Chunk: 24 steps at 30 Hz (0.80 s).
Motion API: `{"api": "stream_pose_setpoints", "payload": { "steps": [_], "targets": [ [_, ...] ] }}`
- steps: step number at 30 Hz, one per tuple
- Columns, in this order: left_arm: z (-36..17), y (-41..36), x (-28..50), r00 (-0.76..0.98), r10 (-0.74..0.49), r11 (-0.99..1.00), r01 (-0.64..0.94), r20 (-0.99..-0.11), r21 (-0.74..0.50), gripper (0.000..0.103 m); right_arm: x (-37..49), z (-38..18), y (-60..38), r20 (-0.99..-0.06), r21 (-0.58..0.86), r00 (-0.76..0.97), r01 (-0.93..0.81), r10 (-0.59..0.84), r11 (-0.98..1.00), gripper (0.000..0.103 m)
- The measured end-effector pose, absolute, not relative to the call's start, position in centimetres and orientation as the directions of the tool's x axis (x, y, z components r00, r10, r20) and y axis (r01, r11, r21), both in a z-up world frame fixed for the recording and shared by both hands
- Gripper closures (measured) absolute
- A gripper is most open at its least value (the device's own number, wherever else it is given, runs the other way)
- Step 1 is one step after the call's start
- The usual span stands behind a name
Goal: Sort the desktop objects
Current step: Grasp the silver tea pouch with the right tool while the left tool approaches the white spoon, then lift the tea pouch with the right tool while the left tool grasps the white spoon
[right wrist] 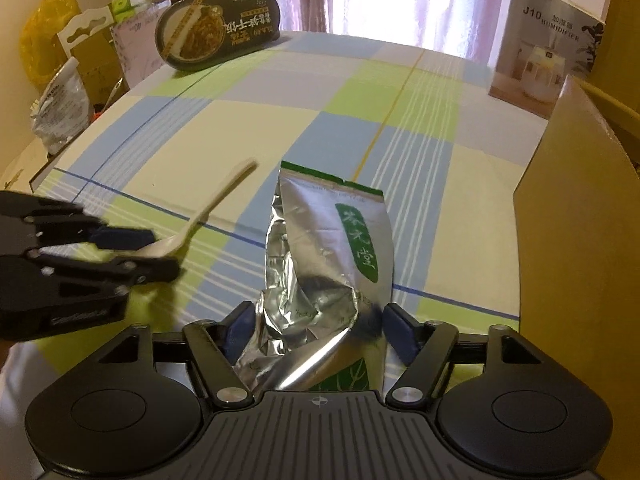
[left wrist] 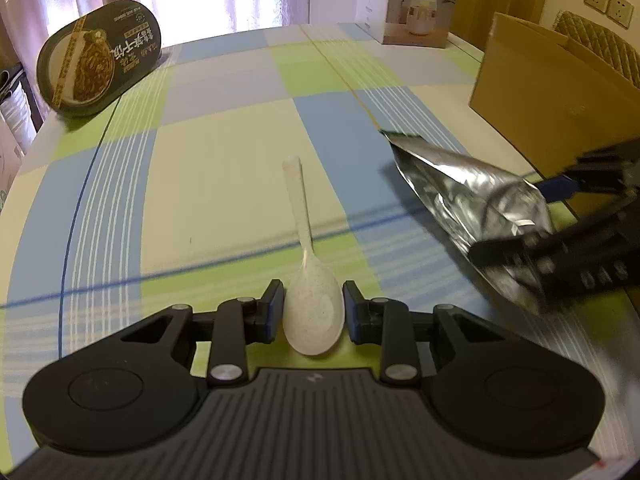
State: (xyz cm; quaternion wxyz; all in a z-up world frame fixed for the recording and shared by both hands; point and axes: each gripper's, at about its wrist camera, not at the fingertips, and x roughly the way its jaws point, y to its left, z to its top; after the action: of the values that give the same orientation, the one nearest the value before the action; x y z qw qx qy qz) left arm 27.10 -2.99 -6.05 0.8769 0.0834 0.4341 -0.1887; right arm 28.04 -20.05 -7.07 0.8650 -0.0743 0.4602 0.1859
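Note:
A white speckled spoon (left wrist: 313, 312) lies along my left gripper's axis, handle pointing away. My left gripper (left wrist: 313, 296) is shut on its bowl, blue pads against both sides. From the right wrist view the left gripper (right wrist: 148, 254) holds the spoon (right wrist: 208, 208) slightly above the checked tablecloth (right wrist: 168, 152). A crumpled silver foil bag with a green label (right wrist: 328, 264) sits between the fingers of my right gripper (right wrist: 320, 316), which is shut on its lower part. In the left wrist view the bag (left wrist: 460, 192) hangs tilted in the right gripper (left wrist: 528, 220).
An open cardboard box (left wrist: 552, 100) stands at the table's right side, close to the bag. A humidifier carton (right wrist: 548, 48) is at the far right and a dark oval noodle-bowl package (left wrist: 96, 60) leans at the far left. Bags and boxes (right wrist: 60, 80) crowd the space beyond the left edge.

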Motion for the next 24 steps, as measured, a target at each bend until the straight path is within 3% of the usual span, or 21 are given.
{"api": "stream_pose_setpoints", "payload": {
  "steps": [1,2,5,18,21,24],
  "targets": [
    [-5.9,-2.8,26.4,0.55,-0.256,0.915,0.402,-0.795,-0.016,0.077,27.8,-7.0,-20.1,-0.822,0.045,0.509,-0.39,0.256,0.92,0.05],
    [-5.8,-2.7,25.6,0.547,-0.252,0.916,0.401,-0.798,-0.014,0.077,27.6,-6.8,-20.2,-0.821,0.044,0.511,-0.386,0.254,0.921,0.062],
    [-5.5,-2.2,22.6,0.533,-0.253,0.916,0.401,-0.807,-0.022,0.077,26.5,-6.2,-20.4,-0.82,0.051,0.512,-0.381,0.256,0.923,0.074],
    [-5.0,-2.8,10.9,0.495,-0.265,0.914,0.402,-0.828,-0.053,0.077,16.0,-5.0,-22.3,-0.861,0.078,0.441,-0.377,0.253,0.923,0.075],
    [-5.1,-2.6,9.8,0.501,-0.256,0.922,0.384,-0.827,-0.052,0.076,14.0,-4.9,-23.0,-0.864,0.088,0.437,-0.36,0.251,0.929,0.069],
    [-5.0,-2.4,9.3,0.504,-0.252,0.927,0.372,-0.826,-0.056,0.072,13.1,-4.4,-23.5,-0.854,0.103,0.449,-0.345,0.261,0.933,0.04]
  ]
}}
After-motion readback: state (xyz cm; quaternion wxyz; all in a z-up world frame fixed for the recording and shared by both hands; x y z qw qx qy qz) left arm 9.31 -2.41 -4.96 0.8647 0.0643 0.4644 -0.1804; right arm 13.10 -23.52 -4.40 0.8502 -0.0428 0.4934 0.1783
